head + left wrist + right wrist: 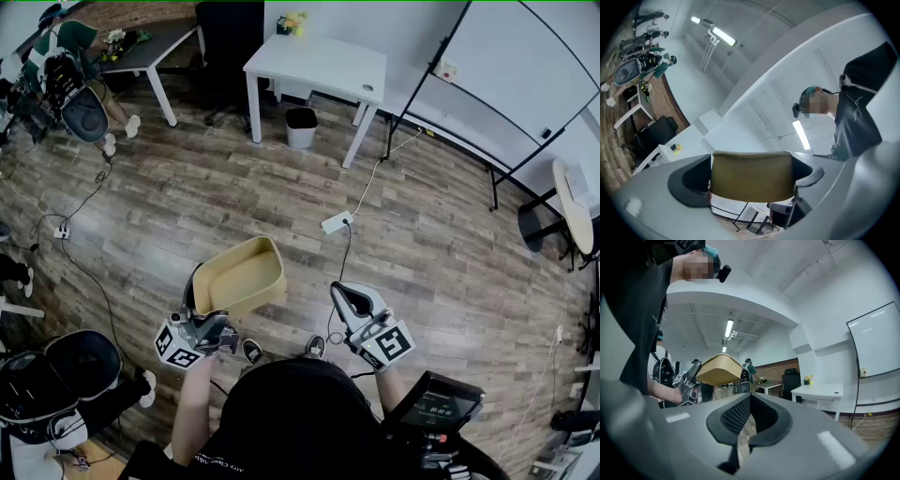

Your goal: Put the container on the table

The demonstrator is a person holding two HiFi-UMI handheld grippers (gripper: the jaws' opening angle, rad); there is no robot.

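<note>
A tan, open-topped rectangular container (239,277) hangs in the air above the wooden floor, tipped up. My left gripper (208,298) is shut on its near end wall. In the left gripper view that wall (752,176) fills the wide gap between the two dark jaws. My right gripper (343,294) is level beside it on the right, shut and empty. In the right gripper view its pads (740,416) meet, and the container (719,370) shows to the left, apart from it. The white table (319,61) stands far ahead across the floor.
A black bin (301,127) stands under the table, and a power strip (335,222) with cables lies on the floor in between. A whiteboard on a stand (506,66) is at the right, a black chair (230,37) and a desk at the back left. Bags (56,375) lie at the near left.
</note>
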